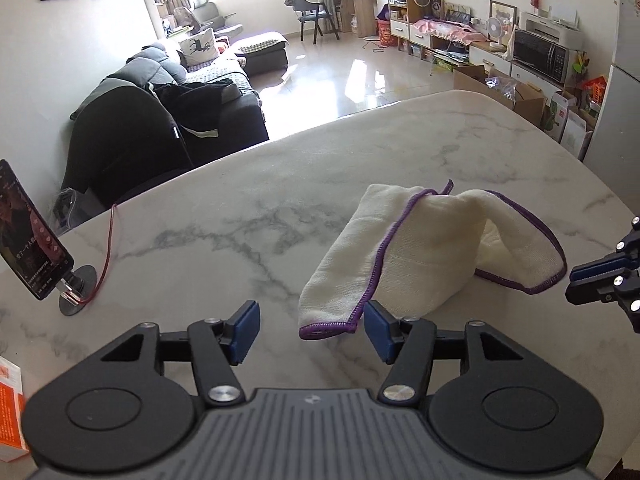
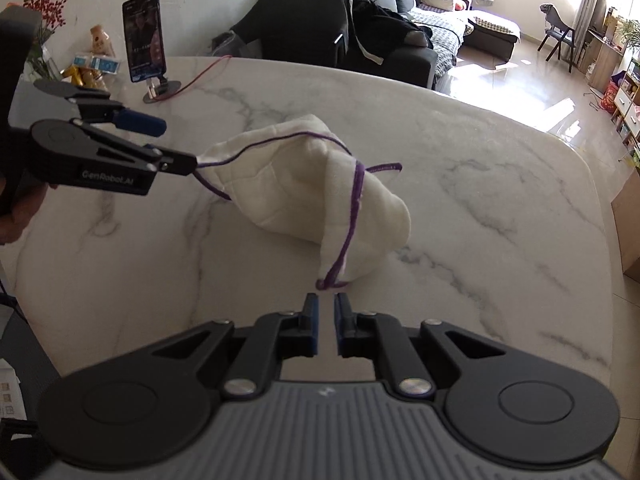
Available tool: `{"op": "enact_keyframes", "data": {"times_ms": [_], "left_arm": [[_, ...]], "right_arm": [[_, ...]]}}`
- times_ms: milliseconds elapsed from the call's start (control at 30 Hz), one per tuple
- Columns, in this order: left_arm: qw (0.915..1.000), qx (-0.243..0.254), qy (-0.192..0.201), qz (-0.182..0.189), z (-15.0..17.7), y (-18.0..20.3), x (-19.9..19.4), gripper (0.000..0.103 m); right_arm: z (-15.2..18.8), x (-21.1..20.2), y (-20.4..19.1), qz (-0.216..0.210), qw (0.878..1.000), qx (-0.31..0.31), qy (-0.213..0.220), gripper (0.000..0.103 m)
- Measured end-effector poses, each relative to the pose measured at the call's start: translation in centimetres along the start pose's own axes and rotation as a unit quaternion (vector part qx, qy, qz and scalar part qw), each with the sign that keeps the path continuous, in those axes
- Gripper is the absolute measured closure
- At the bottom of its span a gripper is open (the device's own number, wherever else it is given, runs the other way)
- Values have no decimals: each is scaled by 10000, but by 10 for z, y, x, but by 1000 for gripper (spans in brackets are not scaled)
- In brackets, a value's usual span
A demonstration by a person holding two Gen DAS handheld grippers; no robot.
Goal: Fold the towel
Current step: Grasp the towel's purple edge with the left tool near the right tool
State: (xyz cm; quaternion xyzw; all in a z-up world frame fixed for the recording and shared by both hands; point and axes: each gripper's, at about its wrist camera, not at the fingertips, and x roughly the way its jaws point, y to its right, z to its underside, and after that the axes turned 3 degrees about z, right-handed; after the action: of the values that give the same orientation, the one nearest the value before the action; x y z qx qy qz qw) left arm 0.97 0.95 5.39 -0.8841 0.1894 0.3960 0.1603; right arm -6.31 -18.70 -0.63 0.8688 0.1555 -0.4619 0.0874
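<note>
Left fingers [image 1: 372, 326] apart beside towel [image 1: 424, 248]

Bright window glare, fisheye-warped edges.

A phone [image 2: 145, 36] stands lit on a round stand [image 2: 162, 92] at the marble bench's [image 1: 200, 216] edge, a red cable [image 1: 110, 240] trailing from it. Behind, a dark sofa [image 1: 168, 120] holds a deer-print cushion [image 1: 199, 47]; a microwave [image 1: 540, 56] and fan [image 1: 496, 30] sit on low cabinets across the glossy floor [image 1: 352, 76].
</note>
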Motion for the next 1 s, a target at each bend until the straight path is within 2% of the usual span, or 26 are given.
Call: {"op": "enact_keyframes", "data": {"times_ms": [67,133,233,333,433,567,767,867,1000], "left_arm": [[9998,158,-10,130,2,3,-1,38],[9996,273,9,123,1,5,0,35],[9990,455,21,3,-6,6,5,30],[9983,580,-57,-30,-20,4,17,30],[9979,634,-113,-65,-33,2,26,30],[9952,967,-64,-156,-50,5,33,30],[9896,1425,-187,-61,-67,9,59,30],[9884,1489,-309,-12,-72,7,75,30],[9877,1461,-500,228,-80,-1,97,30]], "right_arm": [[-1,-1,1,-94,9999,21,-79,92],[-6,-6,8,-188,9997,160,-47,87],[-23,-14,17,-34,9997,230,92,75],[-47,-16,24,34,9996,236,145,71],[-74,-11,31,46,9996,255,96,70],[-101,7,41,-115,9991,377,-140,69],[-122,36,53,-402,9958,657,-497,69],[-130,47,55,-509,9942,709,-626,69],[-136,60,55,-546,9930,669,-804,69]]}}
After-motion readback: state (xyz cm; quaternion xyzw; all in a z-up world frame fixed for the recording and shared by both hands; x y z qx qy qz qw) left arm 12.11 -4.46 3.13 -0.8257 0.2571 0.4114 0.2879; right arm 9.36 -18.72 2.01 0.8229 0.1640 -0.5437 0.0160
